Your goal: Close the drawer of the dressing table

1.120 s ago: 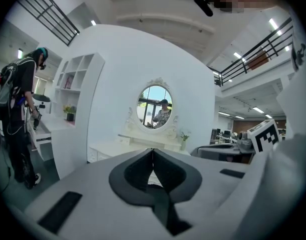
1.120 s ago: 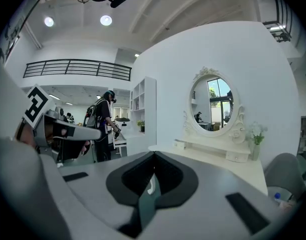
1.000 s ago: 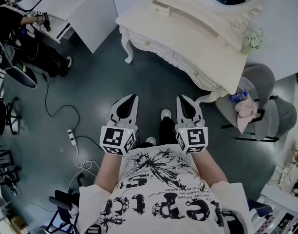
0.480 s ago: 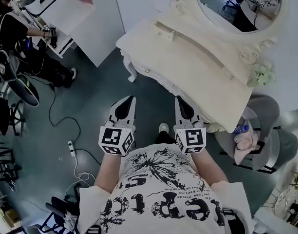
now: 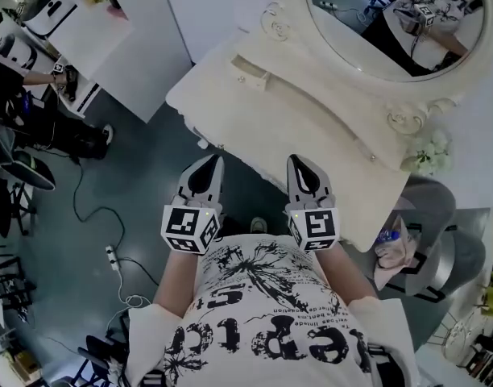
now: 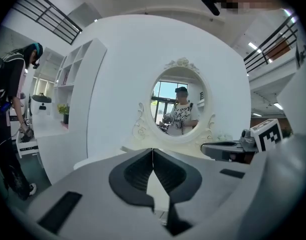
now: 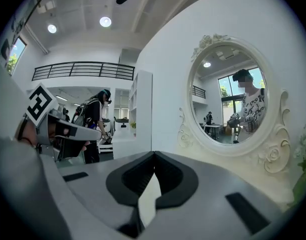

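My left hand-held gripper and right hand-held gripper are both fully closed with nothing between the jaws. The 2 sit side by side, pointing at the near edge of the cream desk. The drawer must be in the desk's front, under the overhanging top, and I cannot make it out from here. With such narrow tips, an off-centre push could skew the drawer and jam it. Aiming too high could strike the mirror.
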### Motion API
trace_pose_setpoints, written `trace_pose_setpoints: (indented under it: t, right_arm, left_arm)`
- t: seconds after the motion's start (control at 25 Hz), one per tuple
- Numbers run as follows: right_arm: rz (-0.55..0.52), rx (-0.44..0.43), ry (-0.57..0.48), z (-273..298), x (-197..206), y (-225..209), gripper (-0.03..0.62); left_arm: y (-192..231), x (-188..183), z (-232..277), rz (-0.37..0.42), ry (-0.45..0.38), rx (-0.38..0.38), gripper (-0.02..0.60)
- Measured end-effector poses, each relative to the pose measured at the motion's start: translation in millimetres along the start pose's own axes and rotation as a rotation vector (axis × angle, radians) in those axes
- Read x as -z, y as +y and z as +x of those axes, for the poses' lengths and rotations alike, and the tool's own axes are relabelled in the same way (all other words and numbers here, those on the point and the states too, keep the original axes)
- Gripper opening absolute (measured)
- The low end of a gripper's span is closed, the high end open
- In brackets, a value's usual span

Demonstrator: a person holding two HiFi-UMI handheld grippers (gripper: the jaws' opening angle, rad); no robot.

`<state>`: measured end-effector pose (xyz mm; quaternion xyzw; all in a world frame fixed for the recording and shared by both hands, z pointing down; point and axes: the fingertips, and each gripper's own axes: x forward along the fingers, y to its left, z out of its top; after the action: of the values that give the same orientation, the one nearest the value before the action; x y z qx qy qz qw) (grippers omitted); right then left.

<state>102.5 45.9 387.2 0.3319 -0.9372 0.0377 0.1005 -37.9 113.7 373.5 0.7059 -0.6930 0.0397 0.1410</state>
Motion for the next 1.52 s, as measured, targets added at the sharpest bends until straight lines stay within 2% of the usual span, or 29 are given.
trace_pose_setpoints:
  t: [0.24, 0.52, 0.76, 0.96, 1.08, 1.2, 1.36, 1.52]
  right_arm:
    - [0.04, 0.085, 0.034, 41.1, 4.8, -40.6, 0.017]
    - [0.091, 0.272, 0.048, 104.5, -4.4, -80.2, 0.017]
    - [0.139, 0.406, 0.058, 163.2, -14.3, -95.4, 0.017]
    - [0.17, 0.489, 0.085, 196.8, -3.2, -100.8, 0.017]
    - [0.19, 0.507, 0.104, 208.0, 9.7, -100.5, 0.017]
    - [0.208, 0.489, 0.108, 217.0, 20.8, -98.4, 0.017]
    - [0.182, 0.442, 0.111, 229.9, 30.5, -90.7, 0.017]
    - [0.174, 0.392, 0.133, 238.1, 40.2, -87.6, 0.017]
  left_arm:
    - [14.9, -6.8, 71.4, 0.014, 0.042, 0.082, 0.02]
    - [55.4, -28.4, 166.6, 0.065, 0.089, 0.25, 0.02]
    - [101.7, -43.2, 240.0, 0.113, 0.141, 0.369, 0.02]
    - [128.1, -36.2, 283.4, 0.144, 0.185, 0.442, 0.02]
    - [135.1, -21.5, 297.8, 0.151, 0.212, 0.472, 0.02]
    - [139.1, -5.3, 308.9, 0.141, 0.223, 0.479, 0.02]
    - [149.3, 14.0, 313.5, 0.116, 0.197, 0.453, 0.02]
    - [158.1, 44.8, 314.1, 0.102, 0.237, 0.42, 0.02]
